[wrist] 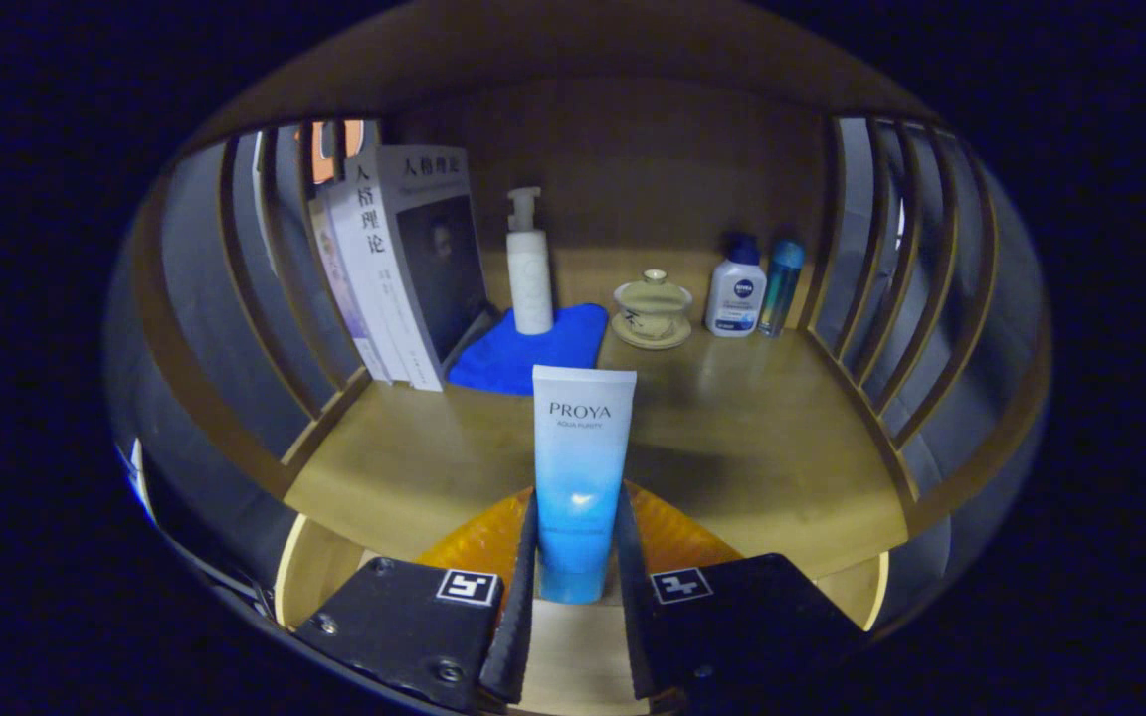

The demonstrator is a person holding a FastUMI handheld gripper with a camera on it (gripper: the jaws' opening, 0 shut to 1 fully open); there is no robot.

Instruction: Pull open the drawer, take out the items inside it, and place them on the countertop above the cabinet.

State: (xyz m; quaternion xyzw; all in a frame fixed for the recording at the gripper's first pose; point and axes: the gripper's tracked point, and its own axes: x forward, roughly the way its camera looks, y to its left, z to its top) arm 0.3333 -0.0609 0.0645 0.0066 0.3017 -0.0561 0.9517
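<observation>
Hand-held gripper (575,557) clamping upright tube (581,467)

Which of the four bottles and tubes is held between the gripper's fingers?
The blue-and-white tube, upright between the fingers of the gripper, which press on its sides. The pump bottle, small white bottle and slim blue bottle stand beyond, on the countertop.

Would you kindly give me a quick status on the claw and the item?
Claw shut on blue tube, held upright. Tube at countertop's front edge, not yet set down. Blue cloth and books beyond; landing spot free.
</observation>
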